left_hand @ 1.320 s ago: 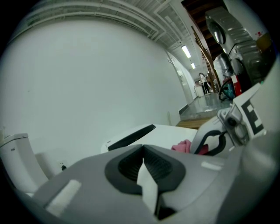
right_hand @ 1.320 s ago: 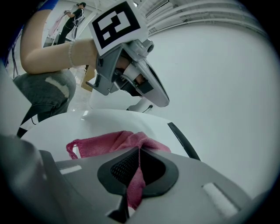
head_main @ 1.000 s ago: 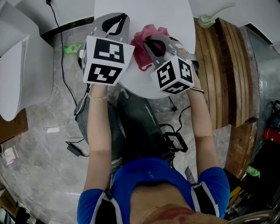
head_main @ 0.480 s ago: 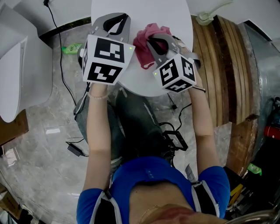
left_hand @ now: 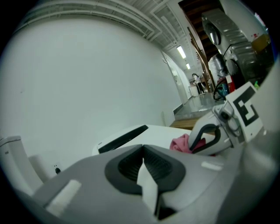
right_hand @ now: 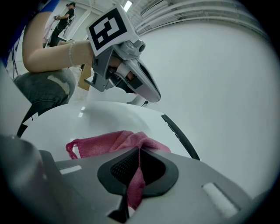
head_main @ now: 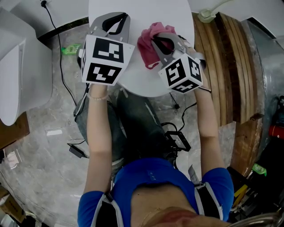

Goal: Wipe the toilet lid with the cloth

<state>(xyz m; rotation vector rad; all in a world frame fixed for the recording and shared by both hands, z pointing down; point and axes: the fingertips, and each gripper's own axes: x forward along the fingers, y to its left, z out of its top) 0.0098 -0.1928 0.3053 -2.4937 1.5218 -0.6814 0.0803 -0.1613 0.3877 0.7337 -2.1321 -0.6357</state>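
Pinching gripper: right gripper point(right_hand: 139, 151), 2 jaws clamped on a fold of the pink cloth point(right_hand: 105, 143).
Cloth: bunched on the white toilet lid point(head_main: 142, 11), right at that gripper's tips.
Lid's left: left gripper point(left_hand: 143, 151), jaws pressed together, empty, near the cloth.
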